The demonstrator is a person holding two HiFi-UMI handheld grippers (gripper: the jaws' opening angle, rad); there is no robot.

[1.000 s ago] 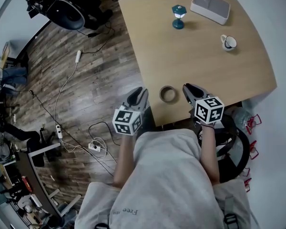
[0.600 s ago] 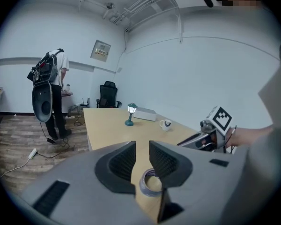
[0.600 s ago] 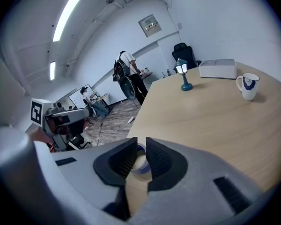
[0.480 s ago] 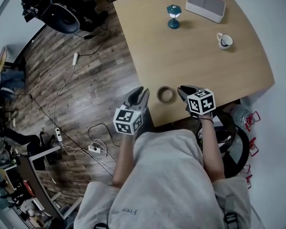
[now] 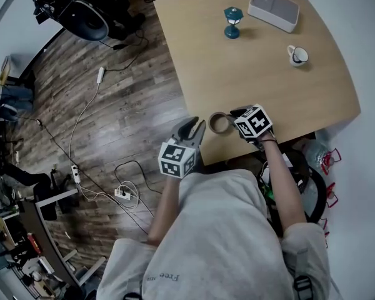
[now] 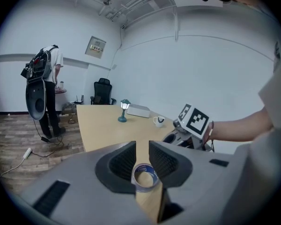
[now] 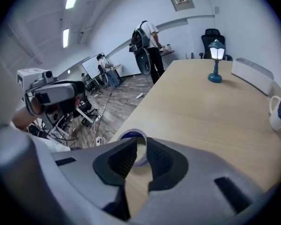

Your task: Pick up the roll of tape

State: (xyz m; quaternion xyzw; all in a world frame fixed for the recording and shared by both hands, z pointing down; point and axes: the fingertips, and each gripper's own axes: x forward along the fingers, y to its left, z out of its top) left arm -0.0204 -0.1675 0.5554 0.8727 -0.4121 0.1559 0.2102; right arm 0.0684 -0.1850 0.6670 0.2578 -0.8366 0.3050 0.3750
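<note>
Two hand-held grippers flank a roll of tape [image 5: 220, 123] that lies flat near the front edge of a light wooden table [image 5: 269, 80] in the head view. The right gripper [image 5: 235, 115], marker cube uppermost, points down at the roll's right side with its tips just beside the rim; whether they touch cannot be told from here. The left gripper [image 5: 195, 128] hangs off the table's left edge, over the wood floor [image 5: 131, 111], aimed toward the roll. Farther up the table stand a small teal lamp [image 5: 232, 22], a white box [image 5: 274, 8] and a mug [image 5: 298, 55], all well apart from the tape. Cables [image 5: 87, 117] trail across the floor.

Left gripper view: its jaws stand apart with a narrow gap and clamp nothing. The roll, blue print inside its core, shows through that gap, on the table beyond the tips. The right gripper's cube is at the right, and a person [image 6: 44, 88] with a dark pack stands in the background near a black chair [image 6: 102, 90].

Right gripper view: the jaws, which have just been opening, are parted and press on nothing. The roll lies just ahead of the tips at the table's edge, its rim visible through the gap and partly hidden behind the left-hand jaw.
</note>
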